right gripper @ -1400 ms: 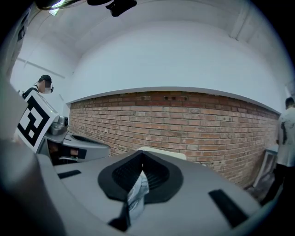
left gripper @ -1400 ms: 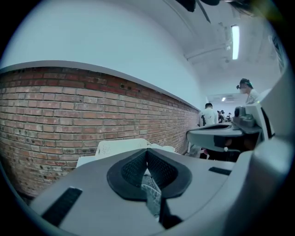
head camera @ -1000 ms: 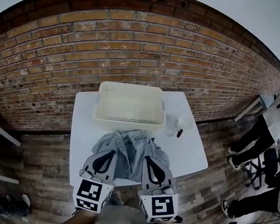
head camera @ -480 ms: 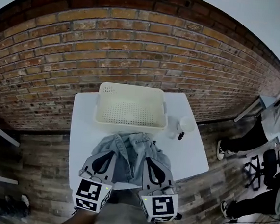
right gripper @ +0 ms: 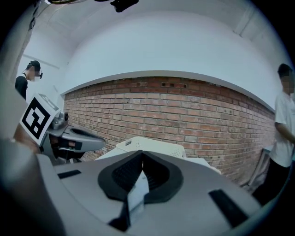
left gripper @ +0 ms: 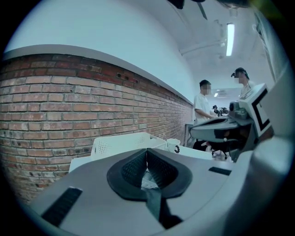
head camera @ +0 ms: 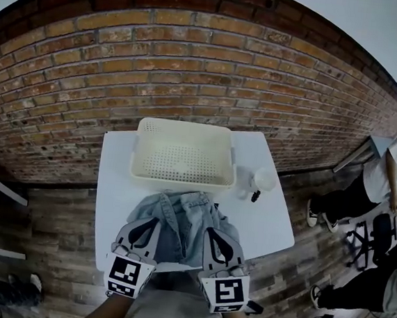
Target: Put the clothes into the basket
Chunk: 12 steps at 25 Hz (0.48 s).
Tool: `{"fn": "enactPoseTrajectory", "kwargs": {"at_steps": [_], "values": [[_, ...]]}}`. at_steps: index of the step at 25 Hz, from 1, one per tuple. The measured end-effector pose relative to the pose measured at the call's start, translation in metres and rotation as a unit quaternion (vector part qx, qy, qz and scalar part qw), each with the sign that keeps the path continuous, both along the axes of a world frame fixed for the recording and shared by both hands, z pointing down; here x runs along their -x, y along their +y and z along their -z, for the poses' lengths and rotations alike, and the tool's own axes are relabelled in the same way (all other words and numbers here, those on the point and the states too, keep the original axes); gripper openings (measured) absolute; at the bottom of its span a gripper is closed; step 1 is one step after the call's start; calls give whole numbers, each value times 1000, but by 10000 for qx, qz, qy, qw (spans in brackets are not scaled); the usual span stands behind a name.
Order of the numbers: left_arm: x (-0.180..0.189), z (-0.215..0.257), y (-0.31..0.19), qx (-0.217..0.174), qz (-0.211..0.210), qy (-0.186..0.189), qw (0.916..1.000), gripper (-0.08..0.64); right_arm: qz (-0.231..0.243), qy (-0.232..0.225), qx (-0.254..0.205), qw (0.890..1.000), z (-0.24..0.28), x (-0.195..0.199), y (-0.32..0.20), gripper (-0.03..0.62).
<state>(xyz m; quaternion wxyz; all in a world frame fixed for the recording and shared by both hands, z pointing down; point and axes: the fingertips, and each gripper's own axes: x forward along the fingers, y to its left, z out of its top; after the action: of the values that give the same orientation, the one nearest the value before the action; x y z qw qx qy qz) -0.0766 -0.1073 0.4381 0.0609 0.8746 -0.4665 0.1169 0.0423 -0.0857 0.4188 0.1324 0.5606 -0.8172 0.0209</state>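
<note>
Left tongs (head camera: 152, 222) and right tongs (head camera: 214, 230) are each clamped shut on the near edge of the jeans (head camera: 182, 216). The jeans lie on the worktop (head camera: 266, 217) just before the empty basket (head camera: 185, 125). Best to lift both ends evenly, clear the near wall, then release over the middle.

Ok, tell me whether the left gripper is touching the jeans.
Touching. In the left gripper view, the left gripper has its fingers shut on the jeans.
</note>
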Motion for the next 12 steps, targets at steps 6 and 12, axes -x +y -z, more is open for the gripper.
{"fn": "enactPoseTrajectory", "kwargs": {"at_steps": [6, 12], "values": [[6, -33, -3, 459, -100, 52, 9989, 12, 170, 62, 217, 9996, -18, -10, -9, 9], [17, -57, -11, 890, -37, 134, 9959, 95, 402, 76, 612, 9973, -45, -16, -19, 142]]}}
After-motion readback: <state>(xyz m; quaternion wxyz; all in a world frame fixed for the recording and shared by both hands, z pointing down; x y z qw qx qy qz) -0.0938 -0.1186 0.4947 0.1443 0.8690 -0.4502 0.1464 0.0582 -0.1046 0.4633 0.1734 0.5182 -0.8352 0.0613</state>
